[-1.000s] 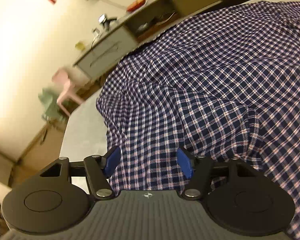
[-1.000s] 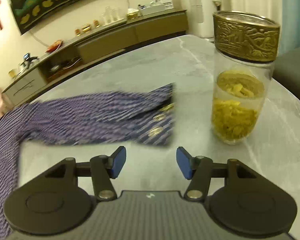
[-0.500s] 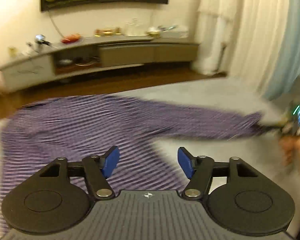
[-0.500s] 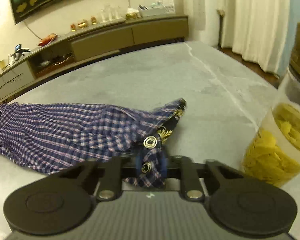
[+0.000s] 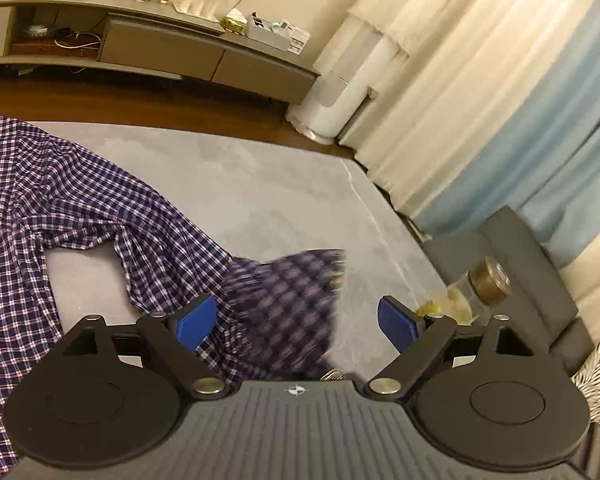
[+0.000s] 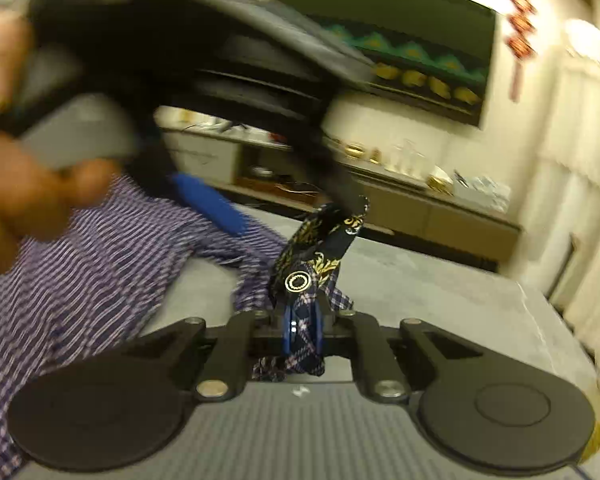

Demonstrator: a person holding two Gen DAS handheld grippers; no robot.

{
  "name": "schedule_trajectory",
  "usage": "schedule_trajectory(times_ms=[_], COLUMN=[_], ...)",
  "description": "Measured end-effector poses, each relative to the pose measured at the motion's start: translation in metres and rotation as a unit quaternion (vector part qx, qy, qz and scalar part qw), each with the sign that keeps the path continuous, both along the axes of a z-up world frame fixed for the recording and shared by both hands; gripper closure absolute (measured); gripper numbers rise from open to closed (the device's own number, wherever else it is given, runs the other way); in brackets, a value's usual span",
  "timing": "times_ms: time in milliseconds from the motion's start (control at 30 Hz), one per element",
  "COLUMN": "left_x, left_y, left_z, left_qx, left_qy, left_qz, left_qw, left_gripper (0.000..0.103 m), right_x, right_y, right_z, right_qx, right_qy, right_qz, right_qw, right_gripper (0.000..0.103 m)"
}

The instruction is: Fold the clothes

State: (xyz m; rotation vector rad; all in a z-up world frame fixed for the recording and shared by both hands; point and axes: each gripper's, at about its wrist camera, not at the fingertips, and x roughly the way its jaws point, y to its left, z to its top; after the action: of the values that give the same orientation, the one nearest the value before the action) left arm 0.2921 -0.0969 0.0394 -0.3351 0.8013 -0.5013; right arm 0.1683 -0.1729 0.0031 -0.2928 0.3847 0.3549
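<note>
Fingers (image 6: 288,330) of the right gripper (image 6: 302,330) pinch the shirt (image 6: 80,272) cuff (seemingly).

Black left gripper (image 5: 296,322), blue pads (image 5: 192,322), silver screws, ribbed grey body, matching right gripper (image 6: 302,330)

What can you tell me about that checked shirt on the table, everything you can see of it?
The checked shirt is thin woven cloth in navy, white and pink, lying rumpled on the grey table. One sleeve stretches out, lifted off the table. Its cuff has a dark lining with gold ornament and a round metal snap. The right tongs are shut on that cuff. The left tongs are opening above the sleeve, not pressing it.
</note>
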Motion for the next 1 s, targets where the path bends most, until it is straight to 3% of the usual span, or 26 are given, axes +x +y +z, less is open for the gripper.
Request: schedule_trajectory(times_ms=[167, 200, 233, 267, 300, 333, 400, 467, 600, 700, 767, 833, 867, 900, 933, 1000], left_x=[-0.009, -0.011, -0.011, -0.011, -0.009, -0.012, -0.019, -0.024, -0.033, -0.035, -0.032, -0.027, -0.024, -0.021, -0.019, -0.022], left_y=[-0.011, -0.007, -0.006, -0.004, 0.0, 0.005, 0.018, 0.042, 0.118, 0.188, 0.226, 0.258, 0.268, 0.275, 0.28, 0.288], left_z=[-0.008, -0.01, -0.012, -0.015, -0.014, -0.009, 0.006, 0.031, 0.101, 0.143, 0.154, 0.16, 0.157, 0.154, 0.151, 0.151], left_qx=[0.048, 0.065, 0.078, 0.09, 0.093, 0.096, 0.101, 0.092, 0.086, 0.105, 0.133, 0.156, 0.169, 0.181, 0.188, 0.187], left_qy=[-0.001, -0.005, -0.004, -0.002, 0.007, 0.0, -0.021, -0.048, -0.107, -0.137, -0.136, -0.128, -0.118, -0.109, -0.106, -0.115], left_qz=[-0.023, -0.017, -0.008, 0.0, 0.003, 0.01, 0.025, 0.046, 0.134, 0.226, 0.27, 0.301, 0.307, 0.315, 0.319, 0.333], left_qw=[0.9986, 0.9977, 0.997, 0.996, 0.9956, 0.9954, 0.9943, 0.9935, 0.9814, 0.9587, 0.9439, 0.9322, 0.9292, 0.9253, 0.9229, 0.917], left_gripper=[0.011, 0.016, 0.024, 0.06, 0.082, 0.088, 0.091, 0.091, 0.091, 0.091, 0.091, 0.091, 0.091, 0.091, 0.091, 0.091], right_x=[-0.014, -0.016, -0.018, -0.021, -0.022, -0.023, -0.025, -0.027, -0.037, -0.056, -0.075, -0.089, -0.1, -0.106, -0.111, -0.121], right_y=[0.019, 0.022, 0.025, 0.028, 0.03, 0.032, 0.029, 0.024, 0.016, 0.021, 0.034, 0.047, 0.053, 0.058, 0.062, 0.07], right_z=[-0.007, -0.008, -0.008, -0.008, -0.009, -0.01, -0.009, -0.007, -0.007, -0.016, -0.026, -0.037, -0.039, -0.038, -0.037, -0.035], right_qx=[-0.034, -0.037, -0.039, -0.041, -0.039, -0.037, -0.009, 0.027, 0.103, 0.143, 0.132, 0.099, 0.076, 0.062, 0.049, 0.022], right_qy=[-0.017, -0.02, -0.023, -0.026, -0.025, -0.023, 0.008, 0.052, 0.187, 0.259, 0.272, 0.272, 0.248, 0.234, 0.22, 0.193], right_qz=[0.034, 0.04, 0.046, 0.052, 0.053, 0.054, 0.055, 0.053, 0.047, 0.054, 0.051, 0.043, 0.038, 0.035, 0.032, 0.026], right_qw=[0.999, 0.998, 0.998, 0.997, 0.997, 0.998, 0.998, 0.997, 0.976, 0.954, 0.952, 0.956, 0.965, 0.97, 0.974, 0.981], right_gripper=[0.092, 0.092, 0.092, 0.092, 0.088, 0.085, 0.056, 0.044, 0.041, 0.039, 0.04, 0.049, 0.069, 0.096, 0.101, 0.101])
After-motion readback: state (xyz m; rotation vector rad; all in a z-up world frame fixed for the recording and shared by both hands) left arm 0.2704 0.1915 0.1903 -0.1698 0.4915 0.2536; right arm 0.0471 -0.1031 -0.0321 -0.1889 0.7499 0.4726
